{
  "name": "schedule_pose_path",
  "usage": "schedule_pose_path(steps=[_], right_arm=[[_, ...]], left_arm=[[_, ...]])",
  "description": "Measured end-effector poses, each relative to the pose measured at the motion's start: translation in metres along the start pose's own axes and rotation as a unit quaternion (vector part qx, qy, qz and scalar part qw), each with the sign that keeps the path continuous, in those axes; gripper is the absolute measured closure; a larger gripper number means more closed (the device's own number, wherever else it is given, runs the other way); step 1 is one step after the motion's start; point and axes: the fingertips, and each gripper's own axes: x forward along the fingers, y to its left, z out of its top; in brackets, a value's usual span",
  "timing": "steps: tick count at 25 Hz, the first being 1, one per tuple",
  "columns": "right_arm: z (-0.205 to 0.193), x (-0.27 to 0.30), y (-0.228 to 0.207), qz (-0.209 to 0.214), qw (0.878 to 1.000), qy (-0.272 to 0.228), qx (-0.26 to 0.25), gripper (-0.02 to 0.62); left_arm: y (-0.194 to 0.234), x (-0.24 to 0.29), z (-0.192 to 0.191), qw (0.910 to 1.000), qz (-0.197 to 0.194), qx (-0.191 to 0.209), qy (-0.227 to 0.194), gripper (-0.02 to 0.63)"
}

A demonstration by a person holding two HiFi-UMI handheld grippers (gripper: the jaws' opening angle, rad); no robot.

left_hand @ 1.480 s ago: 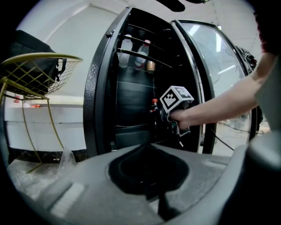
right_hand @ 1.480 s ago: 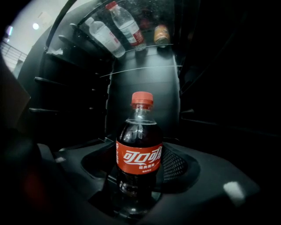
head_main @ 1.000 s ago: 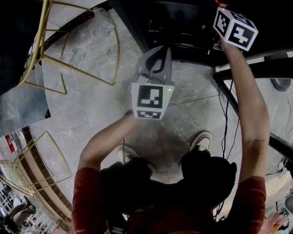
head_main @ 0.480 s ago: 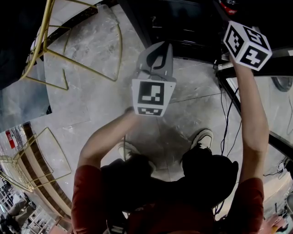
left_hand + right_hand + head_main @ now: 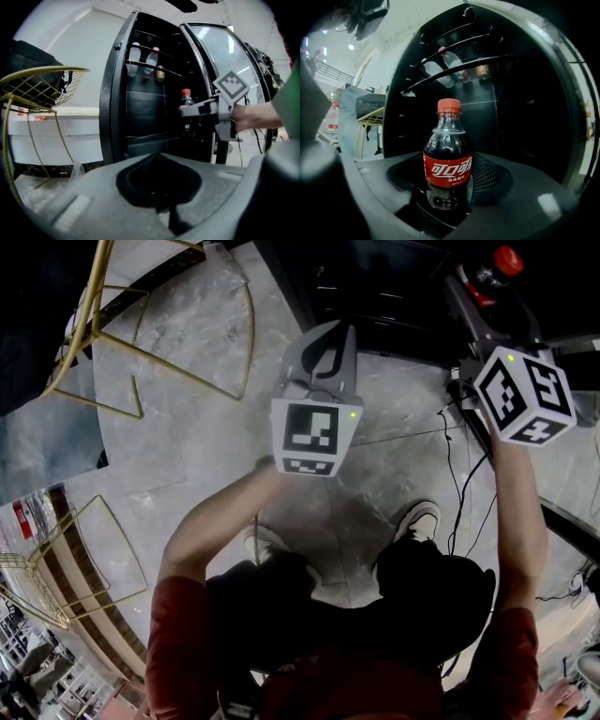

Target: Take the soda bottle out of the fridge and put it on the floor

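Now: the carry step, as I judge it, with the bottle gripped but not yet set down.
Soda bottle (image 5: 447,159): upright, red cap on top and dark drink inside, held up at the mouth of the fridge. I cannot tell whether it is fully clear of the opening.
Right gripper (image 5: 478,292): jaws part-way apart and pressed round the bottle's lower body, below the red label. The grip looks square and the bottle does not lean.
Left gripper (image 5: 323,352): jaws together with nothing between them, held level over the floor in front of the person, pointing toward the fridge.
Fridge (image 5: 112,93): black, door swung wide. Other bottles (image 5: 145,61) lie on a high shelf, well apart from the one being carried.
Floor (image 5: 187,446): pale marbled tile with bare patches ahead of the person's shoes (image 5: 417,521).
Cable (image 5: 455,474): trails across the tile below the right arm, near the likely drop spot.
Wire chair (image 5: 94,352): gold frame off to the left, well apart from both grippers.
Next move: probably draw the bottle away from the fridge and lower it a long way down to a bare tile.
Calls for: keeping the bottle upright, landing its base flat and clear of cable and shoes, then spreading the jaws and backing off without tipping it.
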Motion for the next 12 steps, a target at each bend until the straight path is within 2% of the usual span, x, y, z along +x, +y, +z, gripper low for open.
schedule_pose_path(steps=[6, 12], right_arm=[[-0.027, -0.039, 0.022, 0.026, 1.0, 0.013, 0.011, 0.293], [-0.069, -0.062, 0.056, 0.062, 0.997, 0.044, -0.01, 0.293]], left_arm=[[0.005, -0.009, -0.002, 1.0, 0.006, -0.002, 0.004, 0.606], [0.004, -0.014, -0.011, 0.9999, 0.006, 0.003, 0.01, 0.606]])
